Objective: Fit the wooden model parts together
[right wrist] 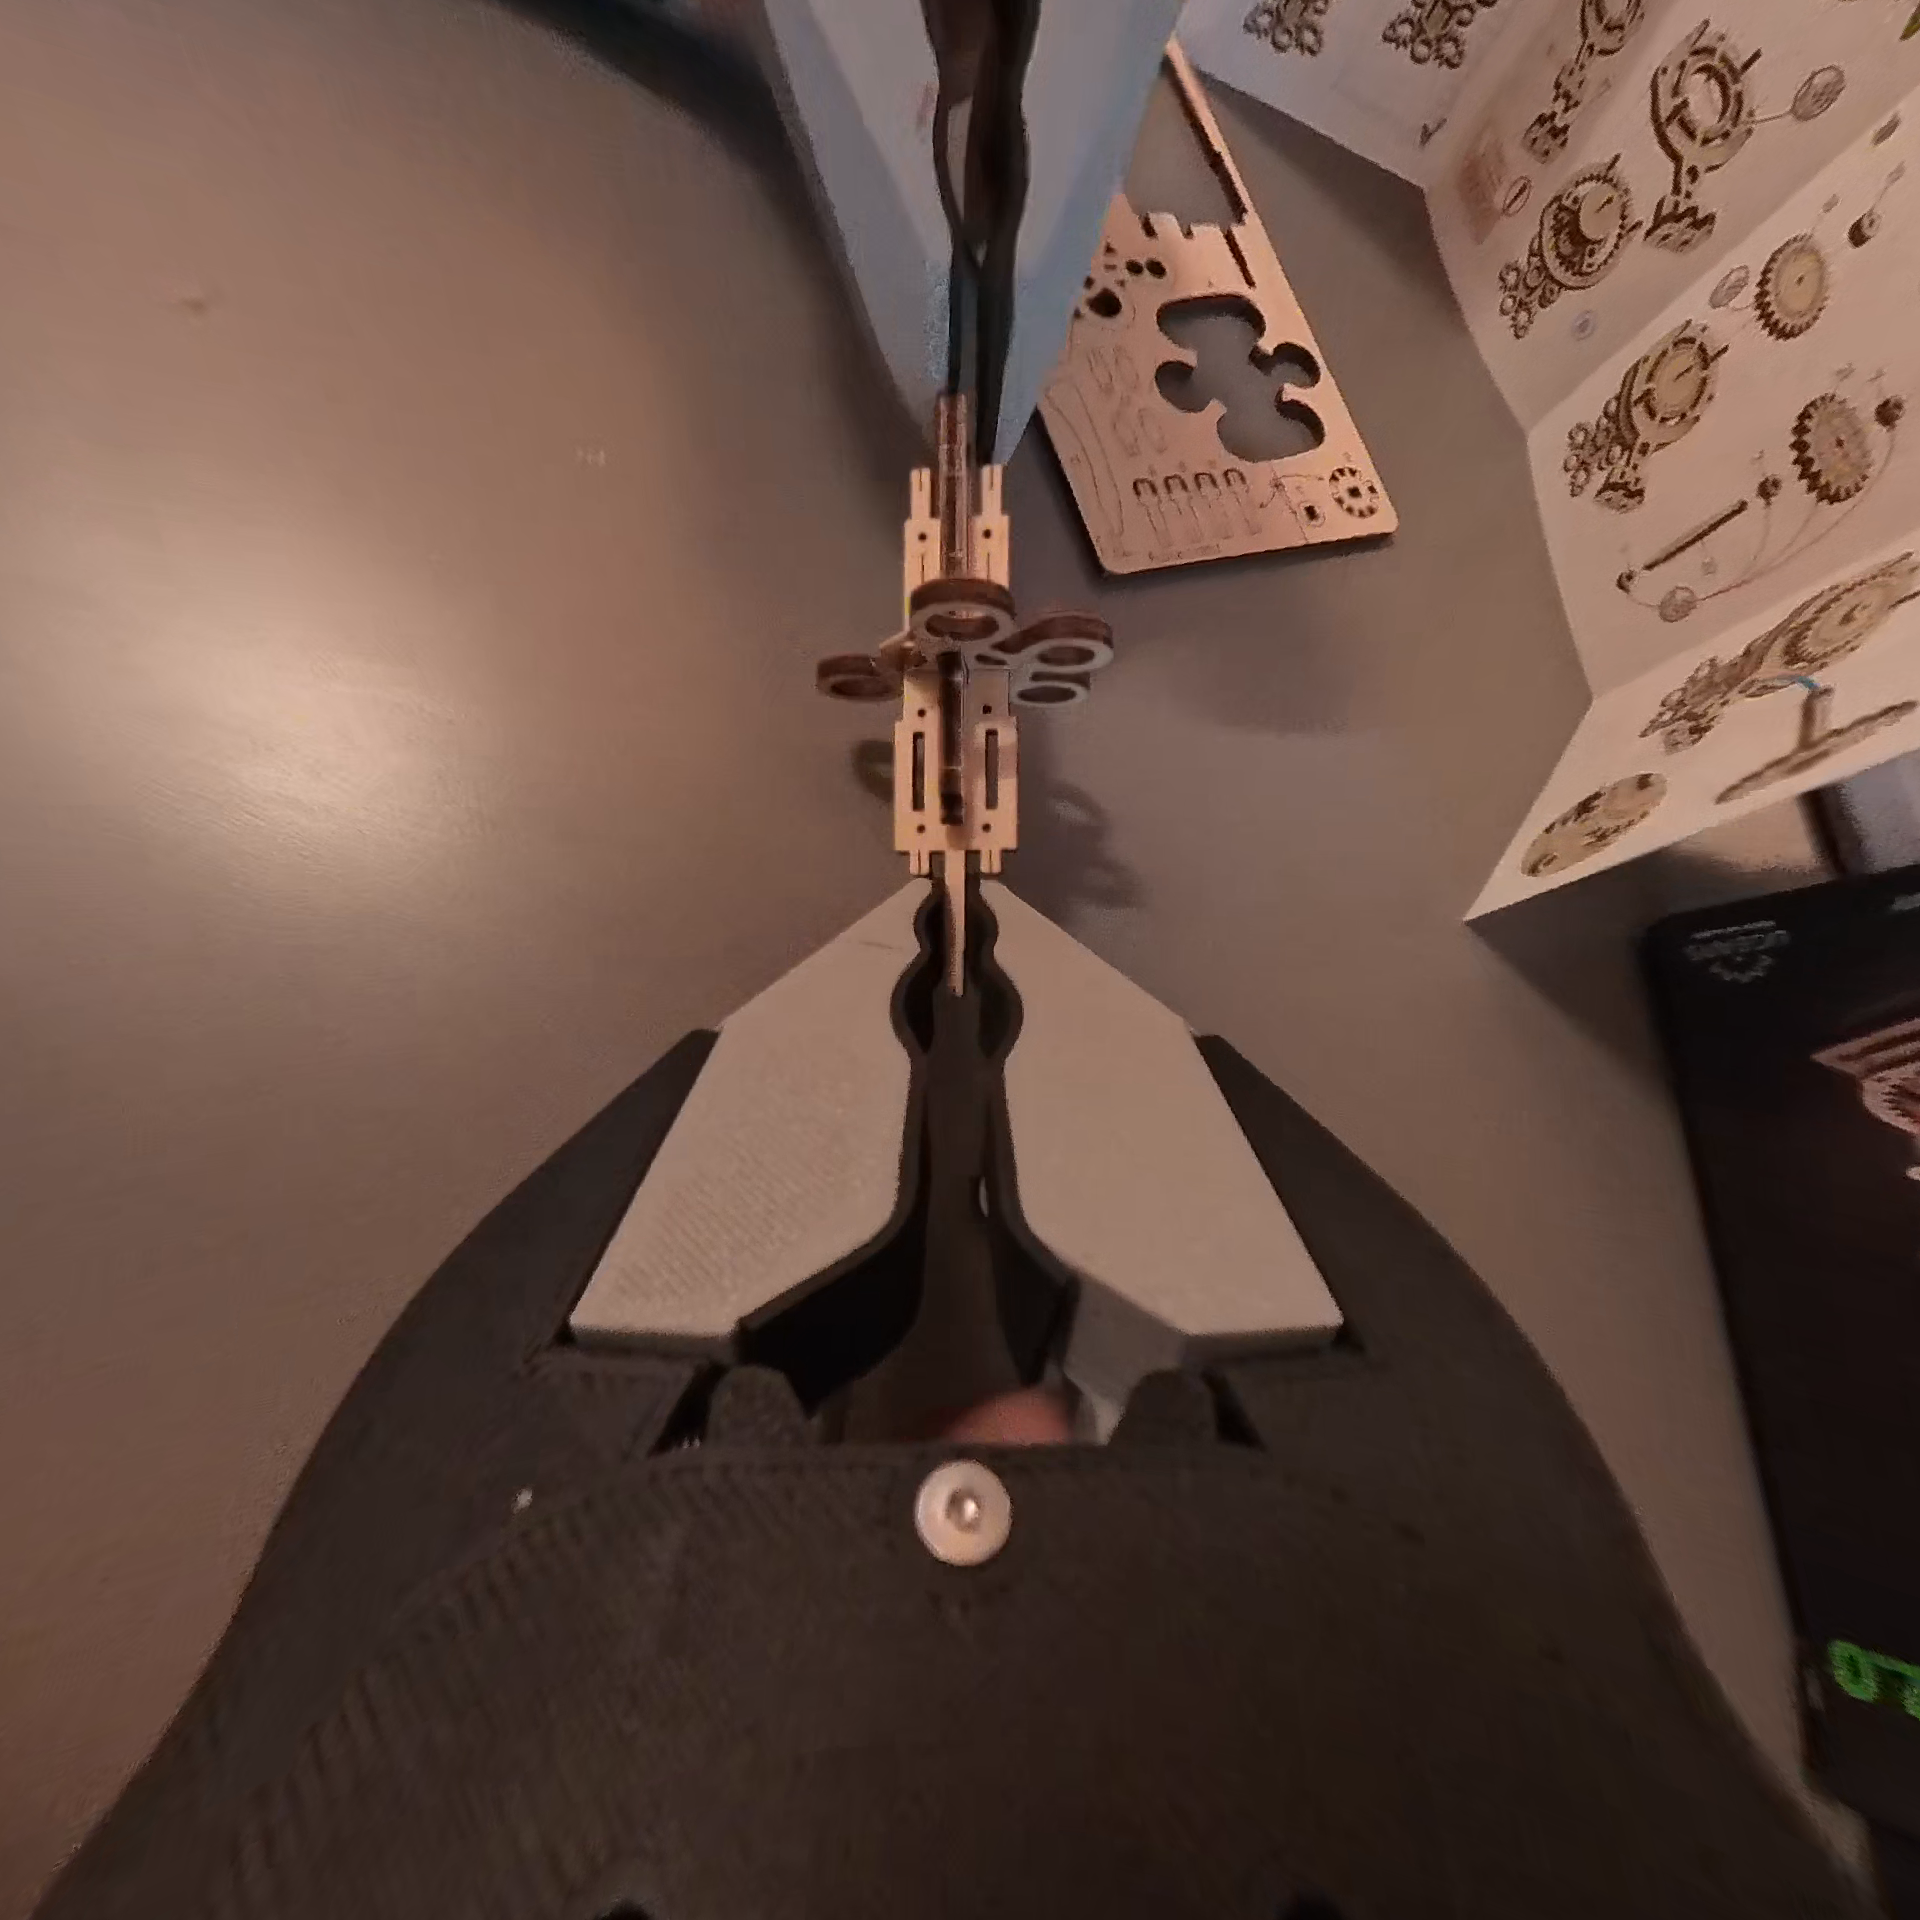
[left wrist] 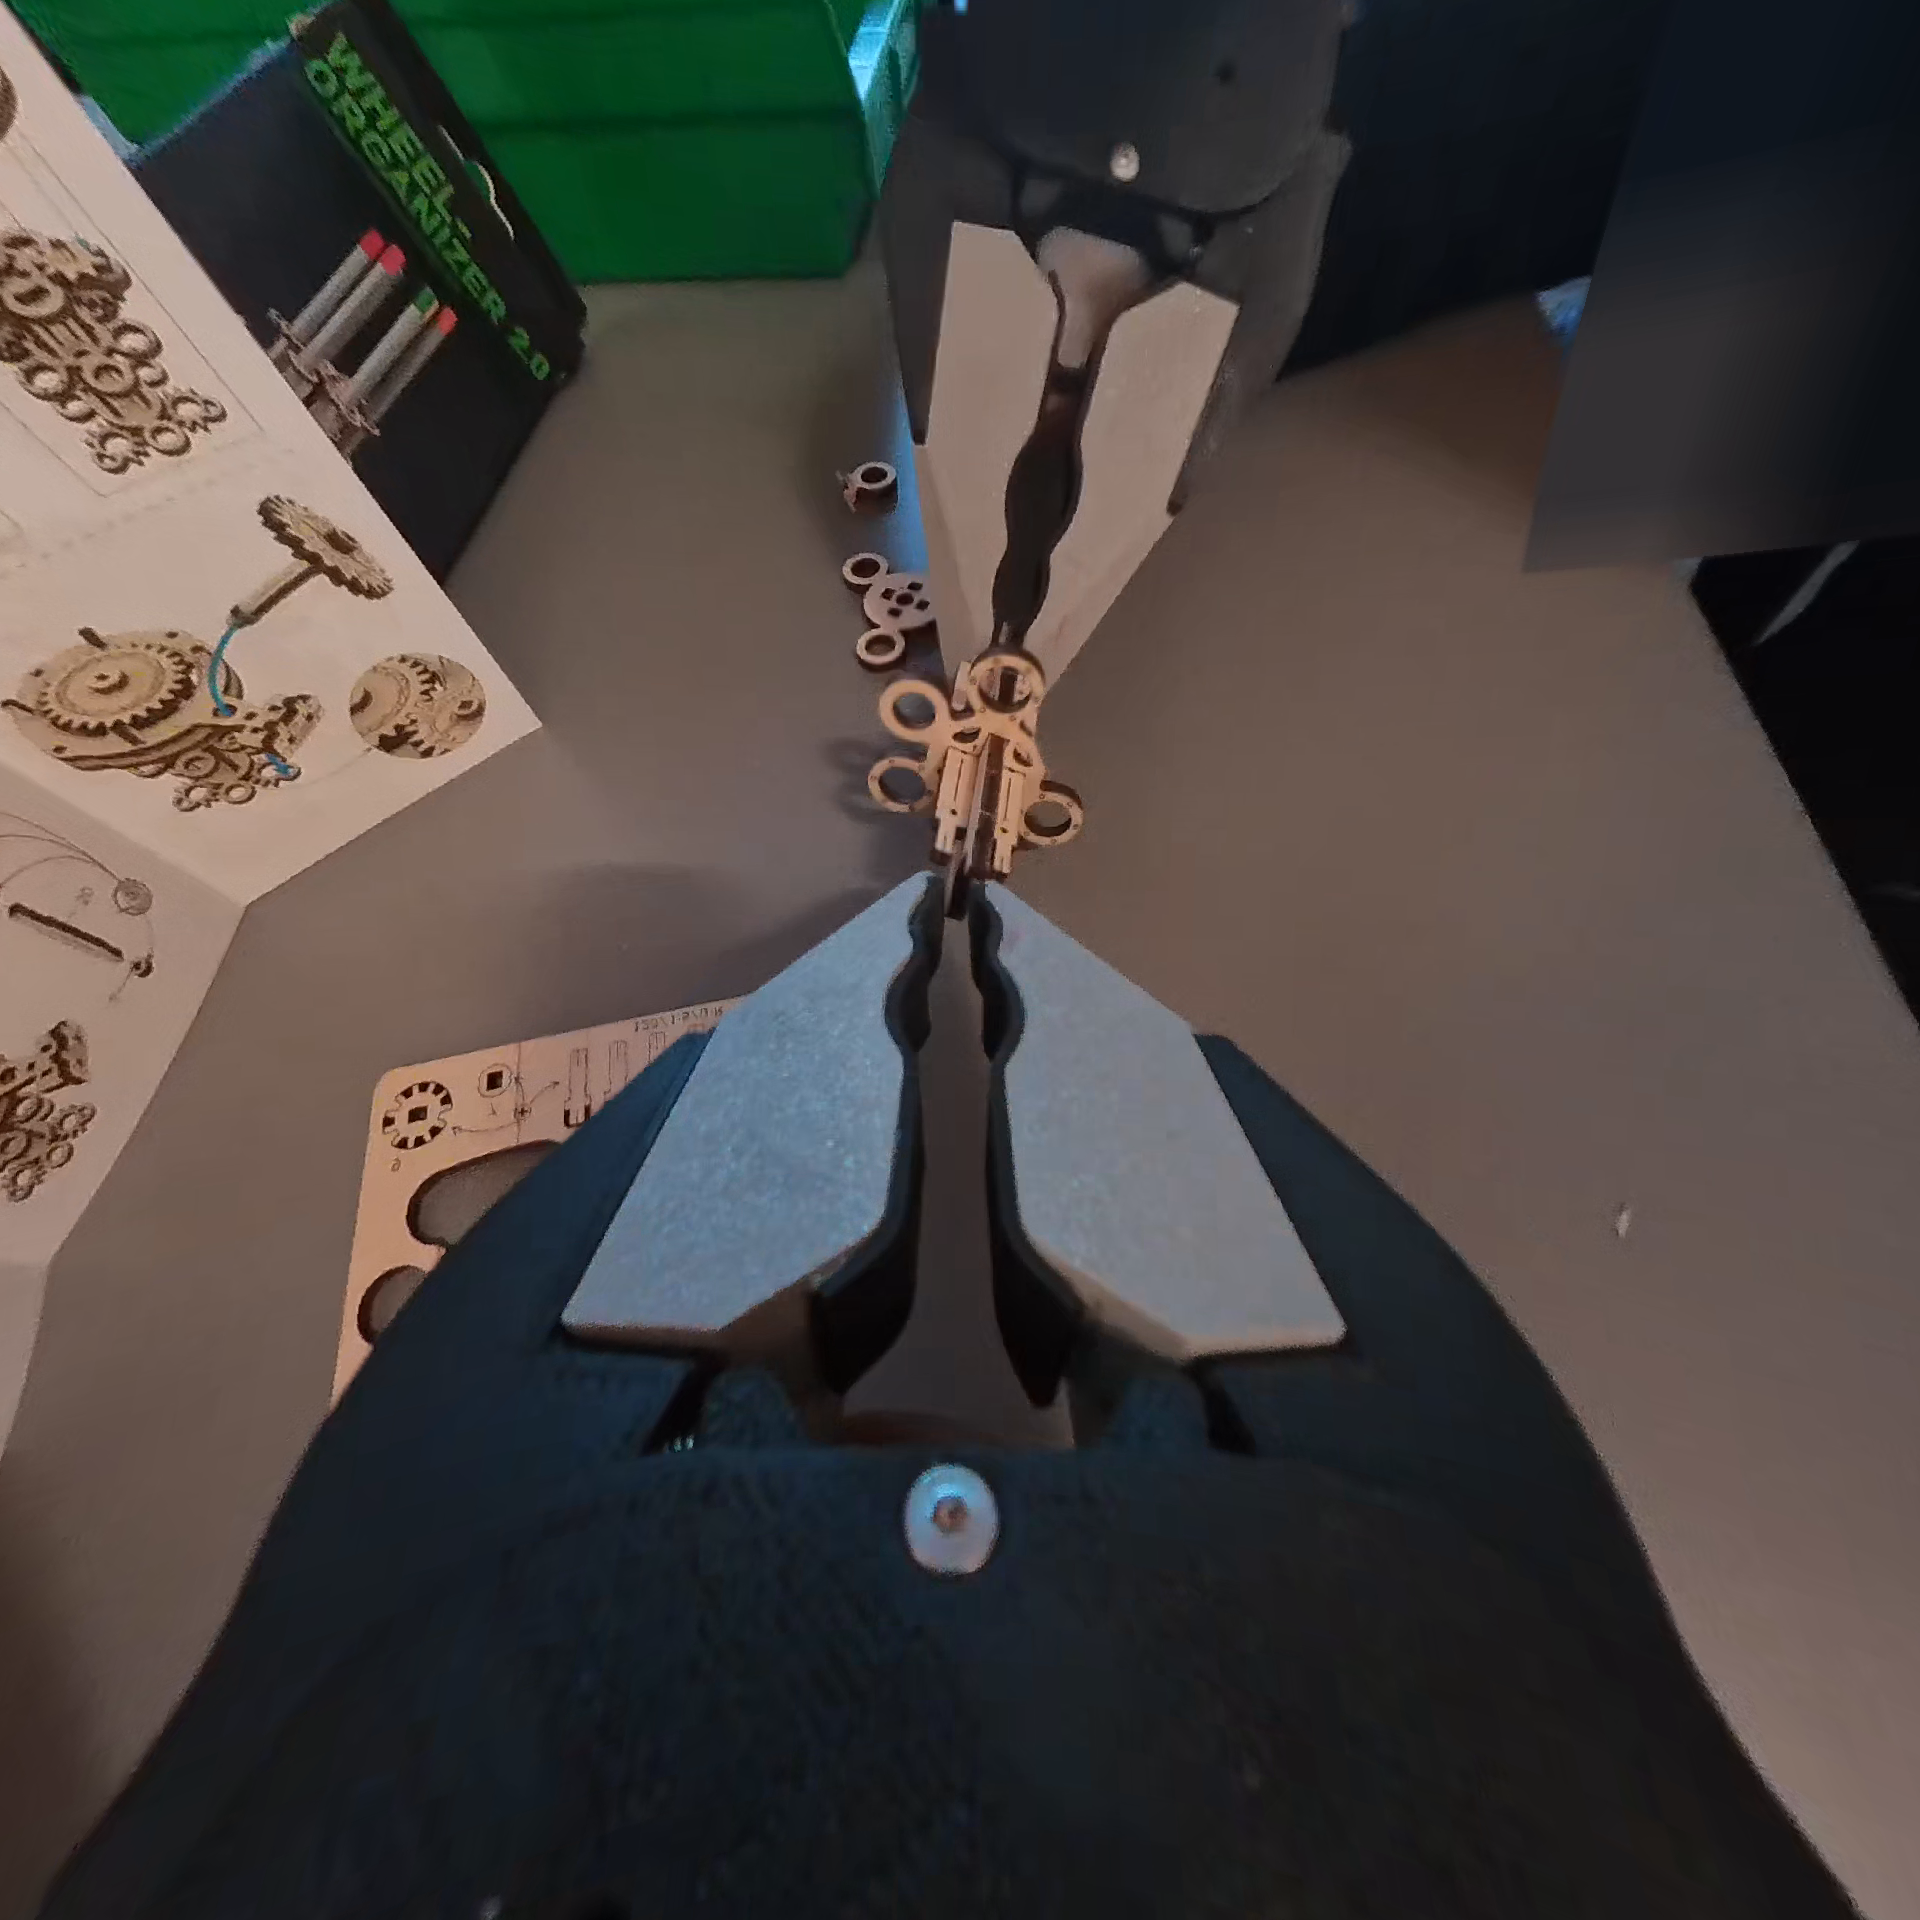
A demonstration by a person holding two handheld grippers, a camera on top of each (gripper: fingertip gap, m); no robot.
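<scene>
Nearest us, our left tongs [left wrist: 958, 902] are pinched on the lower end of the wooden assembly [left wrist: 982, 769], a slim slotted shaft with a three-loop plate threaded onto it. It is held in the air between both tongs, above the grey tabletop [left wrist: 1351, 935]. From the far end our right tongs [left wrist: 1006, 634] come in head-on, clamped on the other tip of the same shaft.

The right wrist view confirms it: the right tongs [right wrist: 956, 914] grip a thin wooden tab at the shaft's end, the assembly [right wrist: 956, 707] runs straight ahead, and the left tongs [right wrist: 971, 416] close on the far end. The looped plate [right wrist: 966, 649] sits about midway along the shaft, crosswise to it.

Just left of the right tongs, on the tabletop, lie two loose wooden pieces: another looped plate [left wrist: 891, 608] and, farther off, a small ring [left wrist: 871, 485]. Below and left of the left tongs lies the punched-out part sheet [left wrist: 468, 1143]. Farther left is the folded instruction leaflet [left wrist: 208, 571], beyond it a dark product box [left wrist: 416, 260] and green bins [left wrist: 675, 135].

Our judgement: partway through. The shaft is built and one plate is on. Whether that plate is fully seated we cannot tell. The second plate and the ring look not yet fitted, and the leaflet shows a much bigger model, so most of the assembly likely remains.
</scene>
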